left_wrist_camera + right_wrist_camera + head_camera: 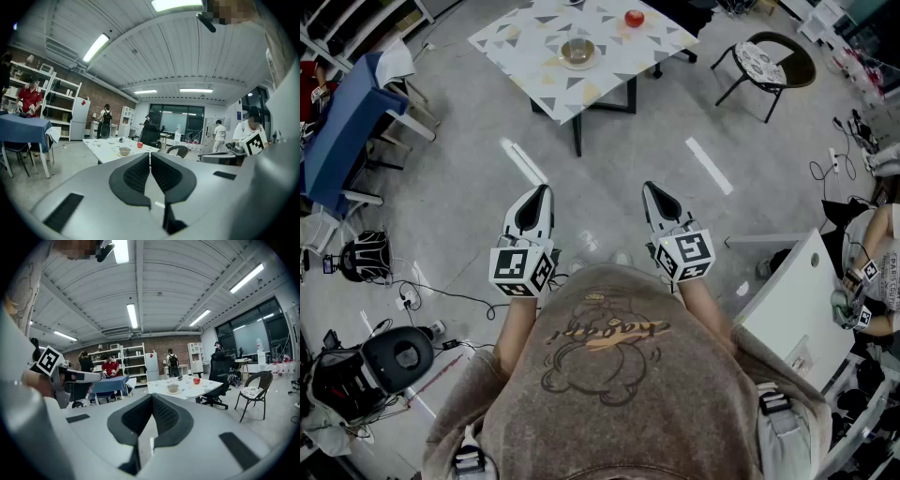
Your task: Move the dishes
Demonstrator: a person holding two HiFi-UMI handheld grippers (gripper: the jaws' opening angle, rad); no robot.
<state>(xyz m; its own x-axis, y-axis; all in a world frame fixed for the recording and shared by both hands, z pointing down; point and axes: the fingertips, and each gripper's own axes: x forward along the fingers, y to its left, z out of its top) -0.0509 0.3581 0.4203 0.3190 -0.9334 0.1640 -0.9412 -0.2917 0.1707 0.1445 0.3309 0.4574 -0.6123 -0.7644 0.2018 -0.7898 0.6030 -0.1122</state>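
A bowl on a plate (577,52) rests on a white table with triangle patterns (534,33), well ahead of me, and a red apple (635,18) lies further back on it. The left gripper view shows the same bowl (124,151) and apple (139,145) far off, as does the right gripper view, with its bowl (173,388) and apple (196,380). My left gripper (540,194) and right gripper (653,191) are held close to my chest above the floor, both shut and empty.
A black chair (769,62) stands right of the table. A blue-covered table (342,122) is at the far left. A white desk (797,309) with a seated person is at my right. Cables, a helmet and bags lie on the floor at my left. Several people stand far off.
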